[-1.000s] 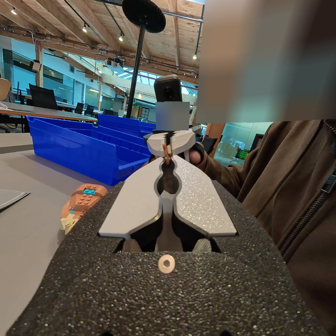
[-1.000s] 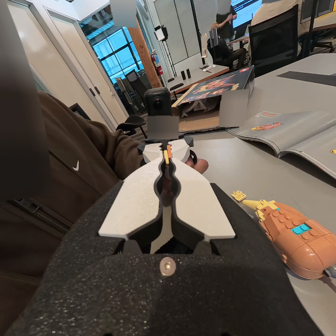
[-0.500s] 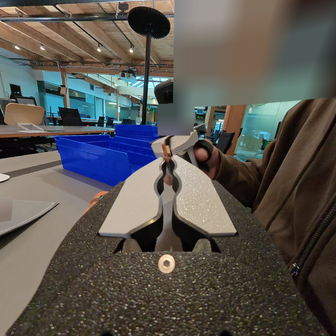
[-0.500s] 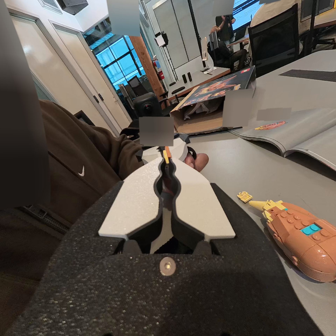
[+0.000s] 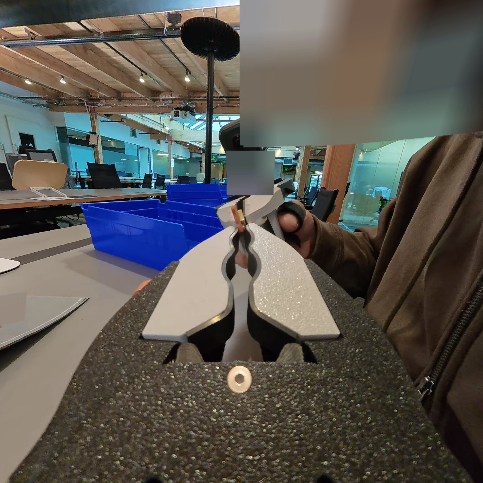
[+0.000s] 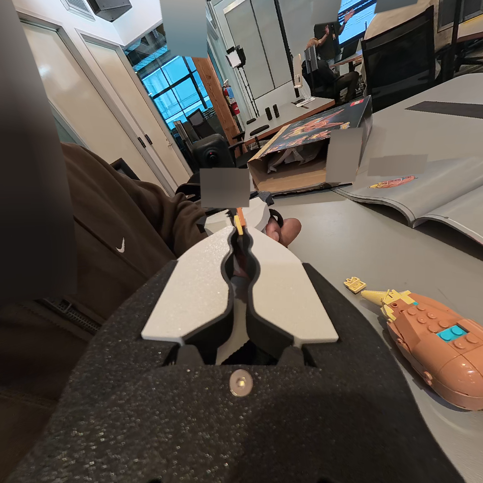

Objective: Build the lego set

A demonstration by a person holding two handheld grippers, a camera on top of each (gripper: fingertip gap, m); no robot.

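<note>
My left gripper (image 5: 239, 231) and right gripper (image 6: 239, 234) are both shut and meet tip to tip in the air above the grey table. The left one pinches a small orange-brown plate (image 5: 236, 217). The right one pinches a small yellow plate (image 6: 238, 225). The two plates lie face to face and touch. The orange plate also shows in the right wrist view (image 6: 241, 215), and the yellow plate in the left wrist view (image 5: 243, 220). An orange-brown lego model (image 6: 439, 347) with a yellow pointed tip and a teal tile lies on the table to the right.
A loose yellow piece (image 6: 354, 284) lies by the model's tip. An open instruction booklet (image 6: 418, 201) and the opened set box (image 6: 308, 156) lie farther back. Blue bins (image 5: 136, 230) stand behind the left gripper. A person's brown sleeve (image 6: 130, 209) is close by. Left and right tips are no more than a few centimetres apart. Both grippers' tips are roughly 15 cm from the loose yellow piece (image 6: 354, 284).
Both grippers stayed shut and tip to tip. The left wrist view swung, so the lego model has slid almost out of sight behind the left gripper's body. The pieces kept their contact.
</note>
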